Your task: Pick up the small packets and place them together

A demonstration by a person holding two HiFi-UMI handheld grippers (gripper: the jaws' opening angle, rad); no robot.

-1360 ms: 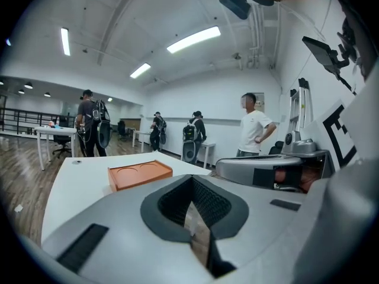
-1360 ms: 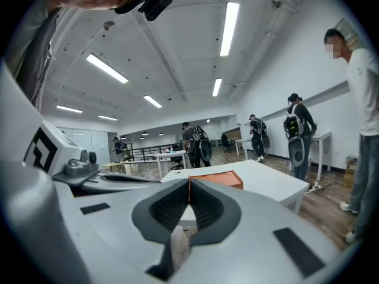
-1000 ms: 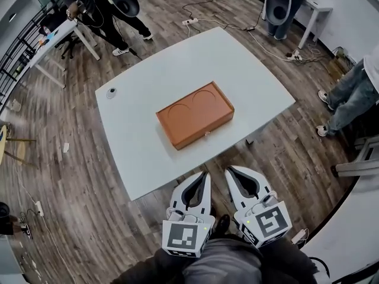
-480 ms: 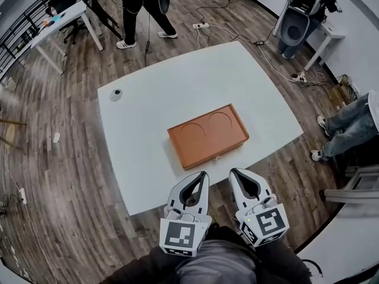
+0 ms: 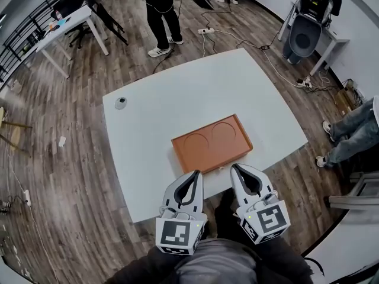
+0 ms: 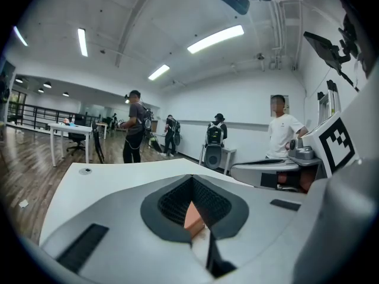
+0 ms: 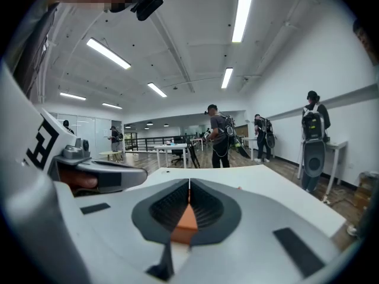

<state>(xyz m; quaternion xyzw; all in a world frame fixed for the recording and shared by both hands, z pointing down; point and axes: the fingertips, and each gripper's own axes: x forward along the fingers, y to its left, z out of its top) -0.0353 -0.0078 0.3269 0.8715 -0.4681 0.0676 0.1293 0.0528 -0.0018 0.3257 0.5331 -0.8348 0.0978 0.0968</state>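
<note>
An orange box (image 5: 211,142) with two round hollows in its lid lies on the white table (image 5: 154,129), near the front edge. No small packets show in any view. My left gripper (image 5: 195,174) is shut and empty, its tips just short of the box's near side. My right gripper (image 5: 235,168) is beside it, also shut and empty. In the left gripper view the jaws of my left gripper (image 6: 192,180) meet, and a sliver of the orange box (image 6: 192,218) shows below them. In the right gripper view my right gripper (image 7: 189,184) frames the orange box (image 7: 186,220) the same way.
A small round grey object (image 5: 121,103) sits near the table's far left corner. A person (image 5: 160,5) stands beyond the table, and another person's legs (image 5: 349,129) are at the right. A desk (image 5: 65,25) stands far left. Cables (image 5: 260,46) cross the wooden floor.
Both grippers have moved forward to the table's near edge, and the orange box now lies just ahead of their tips. The person beyond the table has walked to the right.
</note>
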